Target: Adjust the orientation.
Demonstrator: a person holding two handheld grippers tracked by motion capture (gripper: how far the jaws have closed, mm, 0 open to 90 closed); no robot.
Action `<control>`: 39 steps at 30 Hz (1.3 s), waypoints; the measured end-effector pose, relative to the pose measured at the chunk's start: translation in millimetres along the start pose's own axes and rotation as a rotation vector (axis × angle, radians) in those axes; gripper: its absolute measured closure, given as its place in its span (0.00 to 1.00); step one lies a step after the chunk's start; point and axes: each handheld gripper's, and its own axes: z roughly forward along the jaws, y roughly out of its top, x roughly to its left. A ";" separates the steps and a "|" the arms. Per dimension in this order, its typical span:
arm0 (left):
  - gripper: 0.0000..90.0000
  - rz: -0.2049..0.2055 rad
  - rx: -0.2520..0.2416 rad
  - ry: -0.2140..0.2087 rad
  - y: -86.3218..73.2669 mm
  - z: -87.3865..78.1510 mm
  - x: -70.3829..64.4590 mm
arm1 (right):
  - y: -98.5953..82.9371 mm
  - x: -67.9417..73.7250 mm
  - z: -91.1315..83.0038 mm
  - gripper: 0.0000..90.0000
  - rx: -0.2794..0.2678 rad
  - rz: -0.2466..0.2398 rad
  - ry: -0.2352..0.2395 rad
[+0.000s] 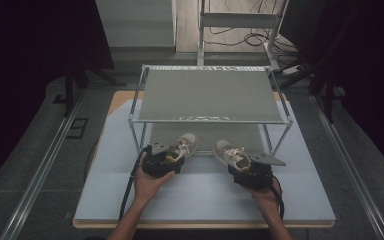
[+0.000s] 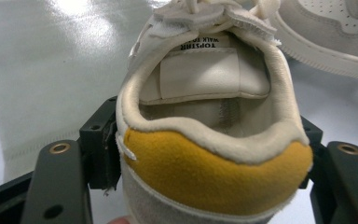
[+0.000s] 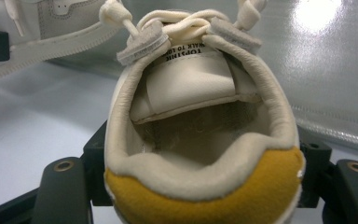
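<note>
Bench: a pale blue-grey bench point(image 1: 205, 200) with a wooden edge at the front. It shines where the light hits it.
Rack: a metal rack point(image 1: 207, 95) with thin legs stands at the back of the bench. Its flat top is grey, and there is a low space under it.
Room: dark on both sides. The floor is grey, with rails along it, and black cables lie on the floor behind the rack.
Left shoe: the left shoe point(image 1: 182, 146) is just in front of the rack, toe pointing toward it and tipped a bit to the right.
Right shoe: the right shoe point(image 1: 231, 152) is near the left one, toe pointing toward the rack and tipped a bit to the left.
Left claw: the left claw point(image 1: 161, 161) grips the heel of the left shoe, one jaw on each side.
Right claw: the right claw point(image 1: 250, 170) grips the heel of the right shoe the same way.
Hands: a hand is behind each claw, coming in from the front of the bench.
High view: shows the whole bench, the rack and both shoes side by side.
Left gripper view: shows the yellow heel patch point(image 2: 214, 172), the cream lining and a printed label on the tongue. The right shoe's side is at the top right.
Right gripper view: shows the same yellow patch point(image 3: 205, 196) and the laces. The left shoe's side is at the top left.
</note>
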 end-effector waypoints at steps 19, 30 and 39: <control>0.34 0.050 0.023 0.027 23.3 42.3 -2.4 | 22.6 0.1 39.2 0.33 0.011 0.030 -0.081; 0.34 0.028 0.027 0.043 27.3 58.1 0.0 | 27.5 -0.2 60.1 0.33 0.024 0.046 -0.128; 0.34 0.000 0.031 0.068 29.6 68.9 -0.6 | 28.1 -2.1 70.6 0.33 0.022 0.075 -0.147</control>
